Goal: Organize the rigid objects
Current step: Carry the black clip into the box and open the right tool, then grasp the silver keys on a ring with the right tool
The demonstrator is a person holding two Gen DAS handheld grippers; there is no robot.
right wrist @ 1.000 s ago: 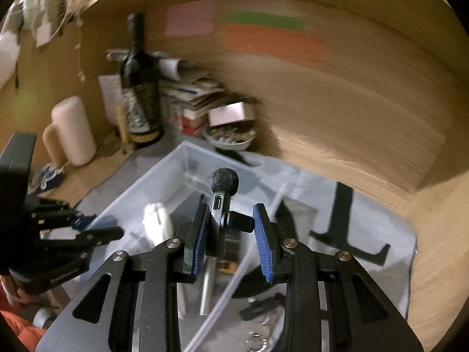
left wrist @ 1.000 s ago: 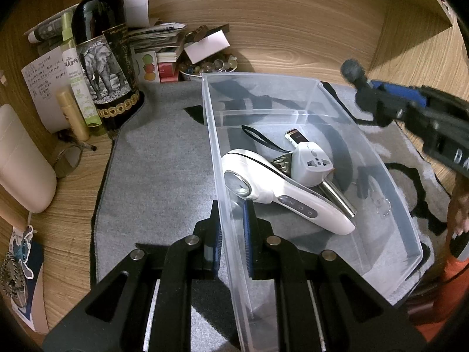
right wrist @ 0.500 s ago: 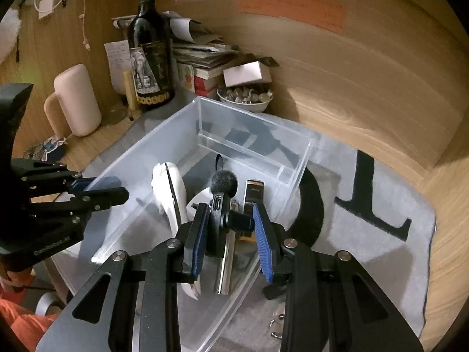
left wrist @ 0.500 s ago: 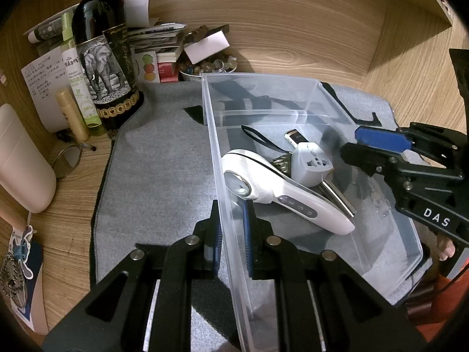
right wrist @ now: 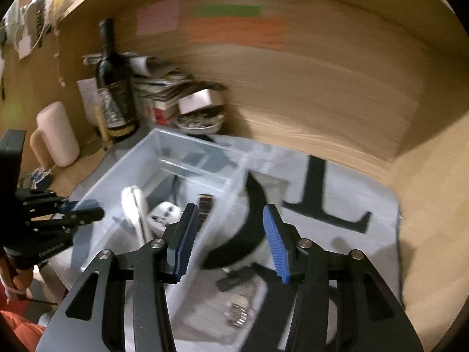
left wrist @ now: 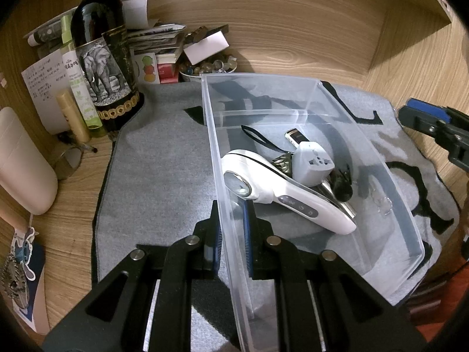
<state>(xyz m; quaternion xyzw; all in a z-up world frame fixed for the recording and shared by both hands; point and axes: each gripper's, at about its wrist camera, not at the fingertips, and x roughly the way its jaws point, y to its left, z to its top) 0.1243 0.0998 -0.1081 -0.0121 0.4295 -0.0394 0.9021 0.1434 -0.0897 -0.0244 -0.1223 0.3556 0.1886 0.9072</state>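
Note:
A clear plastic bin [left wrist: 263, 77] stands on a grey mat [left wrist: 161, 161]. Inside lie a white handheld device [left wrist: 263, 182], a white travel adapter [left wrist: 312, 162] and a small black microphone [left wrist: 341, 186] against the adapter's right side. My left gripper [left wrist: 231, 208] is shut on the bin's near left wall. My right gripper [right wrist: 229, 214] hangs over the bin's right wall [right wrist: 231, 187]; its jaws are opening with nothing between them. In the left wrist view only the right gripper's blue pad [left wrist: 422, 108] shows, at the right edge. The right wrist view is blurred.
A dark wine bottle [left wrist: 102, 58], stacked papers and books [left wrist: 158, 38] and a bowl of beads [left wrist: 205, 66] crowd the back left corner. A pale rounded container [left wrist: 20, 161] stands at the left. Metal rings [right wrist: 237, 315] lie on the mat right of the bin. Wooden walls enclose the back and right.
The right gripper brought the black microphone over the bin and let it go; it now lies beside the adapter. The gripper pulled back to the right with wider jaws. The left gripper kept still.

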